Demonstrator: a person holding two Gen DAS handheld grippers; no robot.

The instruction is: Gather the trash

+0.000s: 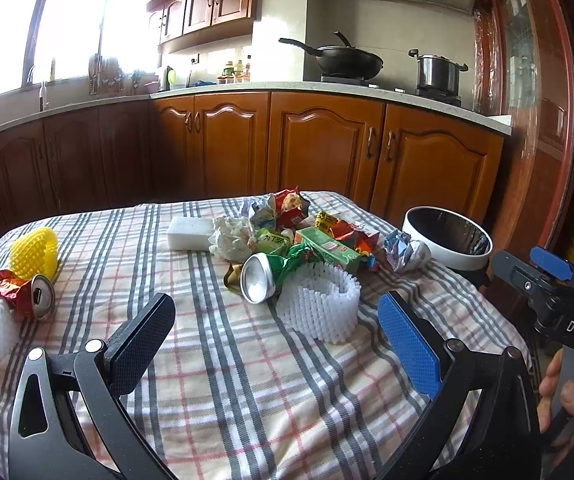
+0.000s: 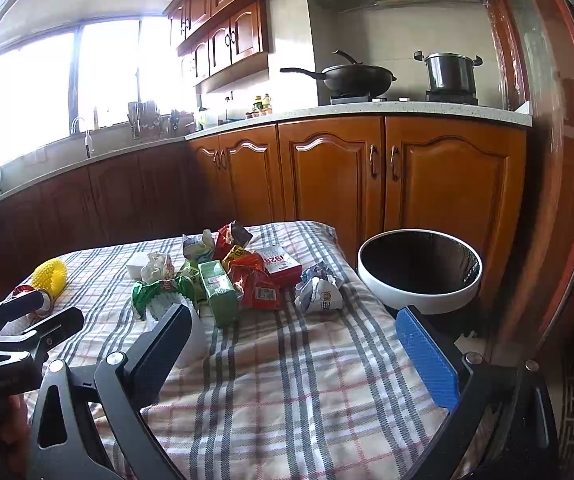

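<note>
The left gripper has its fingers wide apart and holds nothing. It hangs over the checked tabletop. Far to the left of its fingers lie a red can and a yellow foam net. Just ahead, between the fingers, sit a white foam net and a crushed silver can. Behind them is the trash pile of wrappers and a green carton. The right gripper is wide open and empty too. A crumpled paper ball lies ahead, between its fingers. The white bin stands beyond its right finger, beside the tabletop edge.
</note>
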